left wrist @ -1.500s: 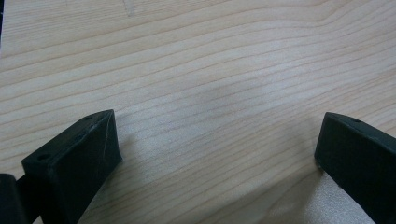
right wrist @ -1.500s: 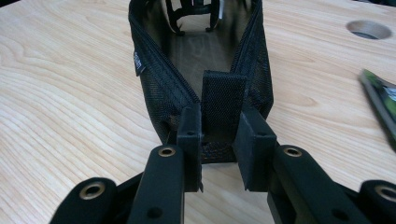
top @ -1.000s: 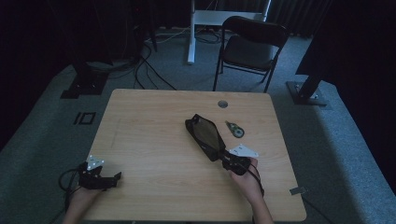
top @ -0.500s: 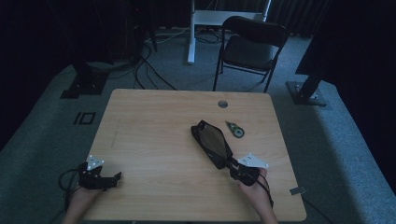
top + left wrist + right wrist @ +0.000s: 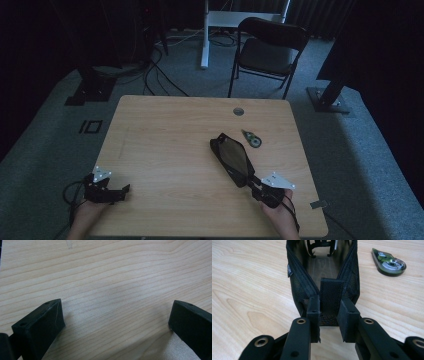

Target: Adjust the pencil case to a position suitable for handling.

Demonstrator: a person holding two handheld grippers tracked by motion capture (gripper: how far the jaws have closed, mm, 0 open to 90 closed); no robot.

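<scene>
A black mesh pouch (image 5: pixel 231 157) lies open on the wooden table (image 5: pixel 165 145), right of centre. My right gripper (image 5: pixel 256 184) is shut on the pouch's near end tab, close to the table's front right edge. In the right gripper view the fingers (image 5: pixel 348 316) pinch the pouch (image 5: pixel 322 270) by its black fabric tab, and the pouch's open mouth runs away from me. My left gripper (image 5: pixel 122 189) rests near the front left corner, open, with bare wood between its fingertips (image 5: pixel 40 322).
A small green and black tape dispenser (image 5: pixel 251 139) lies just beyond the pouch; it is also the dispenser (image 5: pixel 388 262) at the upper right of the right gripper view. A cable grommet (image 5: pixel 238 111) sits near the far edge. A folding chair (image 5: pixel 267 52) stands behind the table.
My right gripper has pulled the pouch toward the front right of the table. The left gripper has stayed put.
</scene>
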